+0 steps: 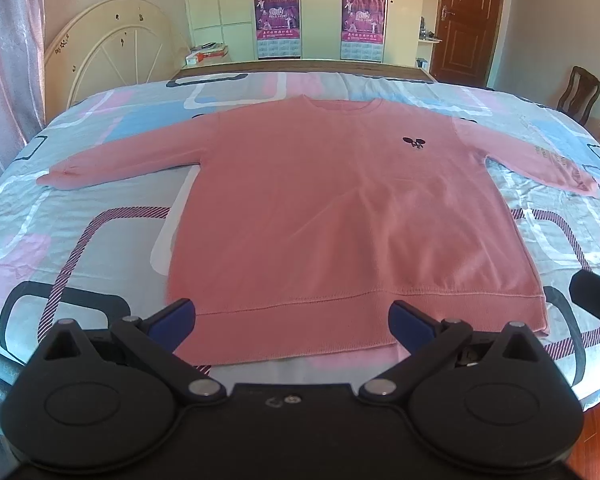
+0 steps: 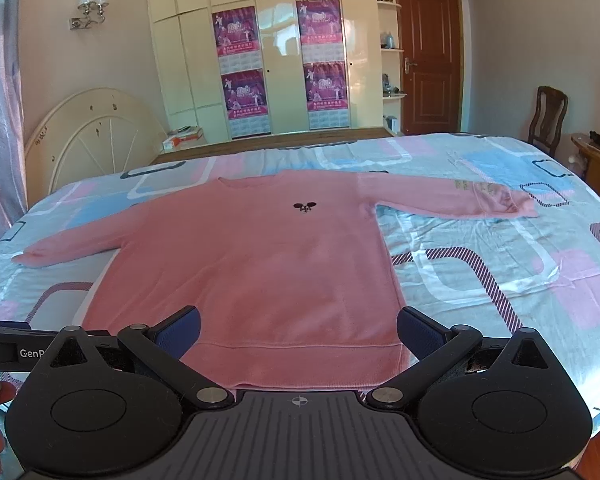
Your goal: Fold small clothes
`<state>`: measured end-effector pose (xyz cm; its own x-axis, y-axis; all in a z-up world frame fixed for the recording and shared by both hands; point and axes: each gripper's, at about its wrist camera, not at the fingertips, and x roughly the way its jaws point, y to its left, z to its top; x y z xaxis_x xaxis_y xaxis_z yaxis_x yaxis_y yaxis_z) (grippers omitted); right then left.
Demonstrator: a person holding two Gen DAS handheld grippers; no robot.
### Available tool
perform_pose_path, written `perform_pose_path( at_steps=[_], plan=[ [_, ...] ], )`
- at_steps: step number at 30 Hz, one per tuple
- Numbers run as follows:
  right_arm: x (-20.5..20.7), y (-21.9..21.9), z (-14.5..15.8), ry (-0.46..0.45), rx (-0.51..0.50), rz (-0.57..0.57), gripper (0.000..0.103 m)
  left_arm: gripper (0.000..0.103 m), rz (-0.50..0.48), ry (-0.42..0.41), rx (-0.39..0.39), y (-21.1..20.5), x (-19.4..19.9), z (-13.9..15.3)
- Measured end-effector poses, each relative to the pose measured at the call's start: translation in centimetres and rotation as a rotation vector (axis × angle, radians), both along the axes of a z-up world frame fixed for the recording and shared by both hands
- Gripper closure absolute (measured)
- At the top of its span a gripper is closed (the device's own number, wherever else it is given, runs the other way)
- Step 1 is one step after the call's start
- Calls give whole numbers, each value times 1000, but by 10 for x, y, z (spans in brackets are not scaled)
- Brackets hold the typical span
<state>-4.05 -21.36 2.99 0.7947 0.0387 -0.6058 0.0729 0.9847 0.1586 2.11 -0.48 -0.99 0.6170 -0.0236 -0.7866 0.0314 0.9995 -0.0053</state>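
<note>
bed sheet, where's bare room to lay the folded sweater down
The widest bare stretch of the bed sheet lies right of the pink sweater, below its right sleeve. A narrower patch sits under the left sleeve. The strip beyond the collar is thin. The middle is covered by the sweater, and both open tools hover at its hem.

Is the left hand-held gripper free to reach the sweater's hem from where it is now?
Probably yes: the left hand-held gripper is open right at the hem of the sweater, with nothing between them.
</note>
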Motion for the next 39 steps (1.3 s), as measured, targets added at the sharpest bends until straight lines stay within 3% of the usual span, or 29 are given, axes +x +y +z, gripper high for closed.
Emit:
perform_pose_path(
  at_steps=[10, 17, 22, 39],
  plan=[
    [21, -20, -5, 3, -13, -23, 0, 1, 12, -48, -21, -8, 29, 1],
    [44, -47, -13, 3, -13, -71, 0, 1, 29, -31, 1, -16, 59, -5],
    [63, -69, -16, -4, 3, -104, 0, 1, 42, -32, -28, -20, 81, -8],
    [135, -123, -36, 23, -2, -124, 0, 0, 61, -27, -37, -44, 149, -17]
  ],
)
